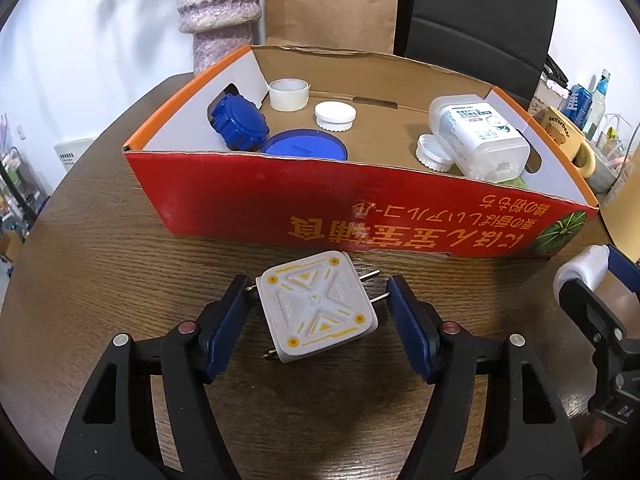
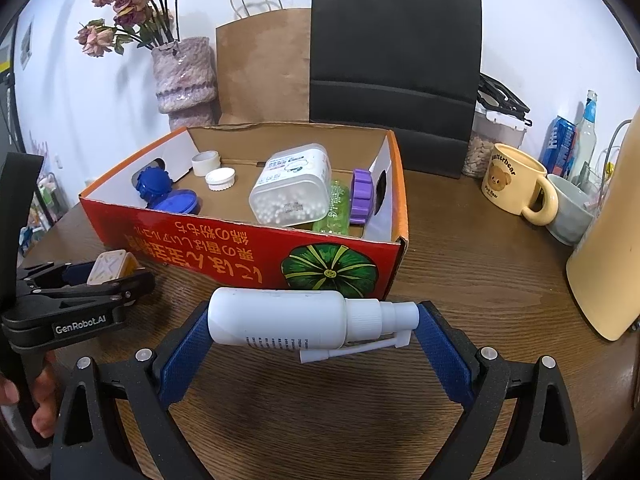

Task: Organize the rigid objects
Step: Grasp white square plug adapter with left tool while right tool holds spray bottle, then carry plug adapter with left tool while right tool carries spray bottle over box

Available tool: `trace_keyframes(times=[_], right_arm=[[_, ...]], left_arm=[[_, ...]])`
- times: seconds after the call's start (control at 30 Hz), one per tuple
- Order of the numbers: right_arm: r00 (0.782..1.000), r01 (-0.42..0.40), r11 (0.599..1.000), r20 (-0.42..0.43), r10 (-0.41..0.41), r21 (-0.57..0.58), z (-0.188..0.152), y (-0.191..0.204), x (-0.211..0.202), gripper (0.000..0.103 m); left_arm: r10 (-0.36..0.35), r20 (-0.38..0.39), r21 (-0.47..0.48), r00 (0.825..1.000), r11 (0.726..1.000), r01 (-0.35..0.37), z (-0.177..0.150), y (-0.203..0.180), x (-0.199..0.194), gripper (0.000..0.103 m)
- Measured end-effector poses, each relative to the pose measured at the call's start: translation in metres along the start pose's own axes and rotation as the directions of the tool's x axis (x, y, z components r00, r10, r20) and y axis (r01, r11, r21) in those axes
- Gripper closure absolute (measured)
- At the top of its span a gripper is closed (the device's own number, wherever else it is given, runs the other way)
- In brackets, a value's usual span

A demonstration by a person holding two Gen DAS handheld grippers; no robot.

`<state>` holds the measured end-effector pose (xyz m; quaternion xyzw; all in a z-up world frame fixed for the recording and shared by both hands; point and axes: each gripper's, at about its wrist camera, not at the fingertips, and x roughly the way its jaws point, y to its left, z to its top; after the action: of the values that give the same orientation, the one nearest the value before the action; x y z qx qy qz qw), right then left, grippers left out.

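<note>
Left gripper (image 1: 318,314): pitched steeply down toward the worktop (image 1: 120,280), just in front of the red box (image 1: 360,200). A white and yellow plug adapter (image 1: 316,306) is seen between the blue pads. The left pad is met by a small prong at the adapter's left corner; the two prongs on the right side reach to the right pad. The gripper is judged clamped on the adapter across those prongs, about half closed. In the right wrist view the adapter (image 2: 110,266) is seen held between the black fingers of the left gripper (image 2: 116,274), close to the box front. Whether the adapter is lifted off the worktop cannot be told.

Right gripper (image 2: 314,326): angled down, in front of the box's right half. A white spray bottle (image 2: 280,318) is held lying crosswise, its base against the left pad and its nozzle cap against the right pad; the gripper is clamped on it, set wide.

A person's fingers (image 2: 40,408) are seen at the left edge on the left gripper's handle.

Inside the box: a blue ridged cap (image 1: 238,128), a blue lid (image 1: 304,148), a white cap (image 1: 335,116), a tape roll (image 1: 289,95), a clear jar of white beads (image 2: 292,188), a green bottle (image 2: 336,210), a purple cap (image 2: 362,196).

Right of the box: a yellow mug (image 2: 516,184).
</note>
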<state>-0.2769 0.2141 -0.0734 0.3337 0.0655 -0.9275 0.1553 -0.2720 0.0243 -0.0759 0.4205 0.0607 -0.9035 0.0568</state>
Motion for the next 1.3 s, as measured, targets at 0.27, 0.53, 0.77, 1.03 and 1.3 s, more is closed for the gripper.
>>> trace_keyframes(times=[0.27,0.53,0.77,1.03,1.3], right_arm=[[1.0,0.005,1.0,0.026,-0.004,-0.003,-0.001,0.003,-0.006,0.003],[0.999,0.002,1.0,0.046,-0.001,-0.021,-0.006,0.014,-0.018,0.003],[0.997,-0.005,0.999,0.074,0.008,-0.042,-0.011,0.028,-0.035,0.003],[0.995,-0.009,0.999,0.095,0.013,-0.035,-0.013,0.034,-0.047,0.003],[0.993,-0.009,1.0,0.121,0.012,-0.021,-0.009,0.038,-0.058,0.003]], left_arm=[[-0.001,0.035,0.015,0.999,1.0,0.001,-0.005,0.002,-0.014,0.038],[-0.012,0.067,0.031,0.998,0.999,0.01,-0.017,0.003,-0.033,0.038],[-0.028,0.099,0.04,0.995,0.999,0.025,-0.027,0.003,-0.053,0.038],[-0.046,0.144,0.042,0.989,0.998,0.04,-0.033,0.003,-0.076,0.038],[-0.049,0.197,0.047,0.979,0.998,0.041,-0.028,0.001,-0.095,0.038]])
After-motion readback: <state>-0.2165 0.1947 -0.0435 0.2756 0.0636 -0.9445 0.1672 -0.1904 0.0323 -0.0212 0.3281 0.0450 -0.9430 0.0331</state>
